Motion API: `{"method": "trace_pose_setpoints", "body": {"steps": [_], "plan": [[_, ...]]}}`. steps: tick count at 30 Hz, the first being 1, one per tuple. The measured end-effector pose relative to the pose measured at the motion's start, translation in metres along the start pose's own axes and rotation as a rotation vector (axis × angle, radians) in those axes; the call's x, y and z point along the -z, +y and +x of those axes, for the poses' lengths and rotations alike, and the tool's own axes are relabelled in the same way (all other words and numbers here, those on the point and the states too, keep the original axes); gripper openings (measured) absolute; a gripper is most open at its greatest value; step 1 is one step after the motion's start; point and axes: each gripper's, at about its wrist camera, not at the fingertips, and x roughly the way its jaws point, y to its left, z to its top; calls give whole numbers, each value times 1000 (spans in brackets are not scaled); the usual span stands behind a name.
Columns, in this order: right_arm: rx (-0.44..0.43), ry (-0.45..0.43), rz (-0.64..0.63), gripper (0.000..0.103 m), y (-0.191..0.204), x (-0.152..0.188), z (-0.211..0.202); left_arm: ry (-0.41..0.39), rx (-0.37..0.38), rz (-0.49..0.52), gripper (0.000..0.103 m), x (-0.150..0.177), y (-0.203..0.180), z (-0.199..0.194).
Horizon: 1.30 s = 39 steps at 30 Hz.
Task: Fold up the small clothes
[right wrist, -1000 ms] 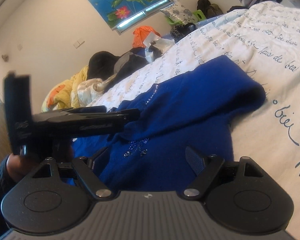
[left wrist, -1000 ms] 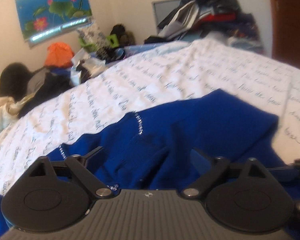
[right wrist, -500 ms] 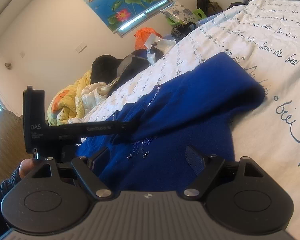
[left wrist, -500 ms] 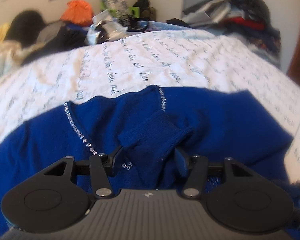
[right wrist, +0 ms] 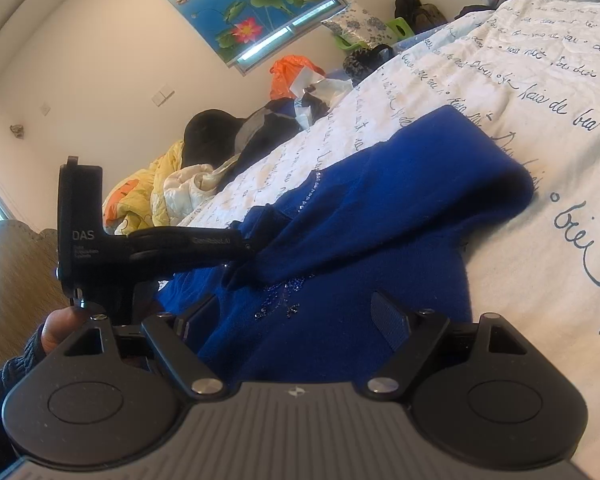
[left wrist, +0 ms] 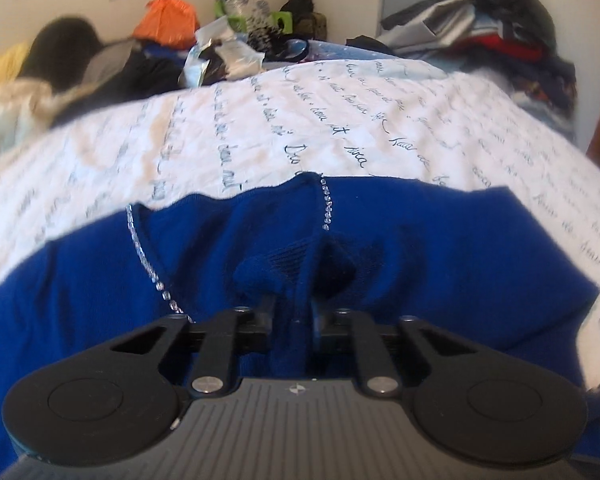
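A royal blue knit sweater [left wrist: 440, 248] with rhinestone trim along its neckline lies on the bed's white quilt [left wrist: 300, 120], one side folded over. My left gripper [left wrist: 294, 312] is shut on a ribbed sleeve cuff [left wrist: 296, 268] bunched up at the sweater's middle. In the right wrist view the sweater [right wrist: 380, 208] lies ahead, and the left gripper [right wrist: 236, 240] reaches in from the left, pinching the fabric. My right gripper [right wrist: 288, 312] is open, its fingers low over the sweater's near part with beaded decoration between them, holding nothing.
The quilt [right wrist: 520, 60] with dark script print stretches far and right. Piles of clothes and bags [left wrist: 172, 40] line the bed's far edge, a heap of garments [left wrist: 492, 32] at far right. A yellow duvet [right wrist: 140, 196] lies left. A lotus poster [right wrist: 240, 0] hangs on the wall.
My left gripper has closed from open onto the sleeve cuff and swung toward the sweater's middle. My right gripper has stayed open and almost still.
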Motion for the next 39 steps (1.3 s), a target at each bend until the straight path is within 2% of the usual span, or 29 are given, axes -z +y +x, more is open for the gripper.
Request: {"method": "trace_pose_setpoints", "body": {"steps": [2, 4, 6, 9, 11, 12, 15, 16, 19, 22, 25, 28, 29, 30, 32, 33, 35, 36, 37, 38, 39], "plan": [[0, 0, 0, 83, 0, 0, 0, 0, 5, 2, 15, 0, 2, -1], [0, 0, -1, 83, 0, 0, 0, -15, 4, -40, 14, -2, 12, -8], [-1, 2, -2, 83, -1, 0, 0, -67, -2, -98, 14, -5, 28, -26], [-2, 2, -2, 83, -1, 0, 0, -182, 0, -238, 14, 0, 65, -66], [-1, 2, -3, 83, -1, 0, 0, -228, -77, -361, 14, 18, 96, -79], [-1, 2, -3, 83, -1, 0, 0, -211, -112, -413, 13, 28, 112, -76], [0, 7, -13, 83, 0, 0, 0, -48, -147, -547, 13, 56, 151, -51], [2, 11, -21, 83, 1, 0, 0, -44, -135, -571, 13, 63, 158, -51], [24, 31, -58, 83, 7, -2, 2, -69, -117, -576, 12, 62, 162, -61], [69, 106, -60, 85, 23, -14, 6, -128, -154, -549, 11, 55, 159, -75], [-57, 142, -62, 85, 43, -31, 1, -157, -179, -516, 11, 45, 162, -83], [-194, 184, -147, 88, 65, -49, -1, -107, -216, -505, 11, 49, 176, -70], [-210, 181, -178, 88, 68, -56, 0, -87, -235, -500, 11, 51, 180, -64], [-182, 161, -212, 89, 69, -63, 4, -63, -232, -485, 11, 52, 182, -60], [-17, 107, -269, 89, 63, -81, 17, -10, -206, -439, 13, 54, 183, -56], [88, 79, -270, 89, 52, -94, 29, -17, -201, -436, 16, 54, 183, -62], [223, 67, -212, 89, 21, -116, 52, -61, -185, -450, 51, 52, 186, -78], [270, 85, -170, 89, 3, -127, 66, -106, -194, -459, 86, 50, 188, -87], [295, 110, -139, 89, -12, -134, 79, -169, -228, -467, 103, 48, 189, -98], [312, 141, -109, 89, -27, -140, 93, -231, -264, -462, 100, 46, 188, -106], [329, 164, -81, 88, -37, -143, 104, -246, -280, -441, 100, 41, 189, -109]]}}
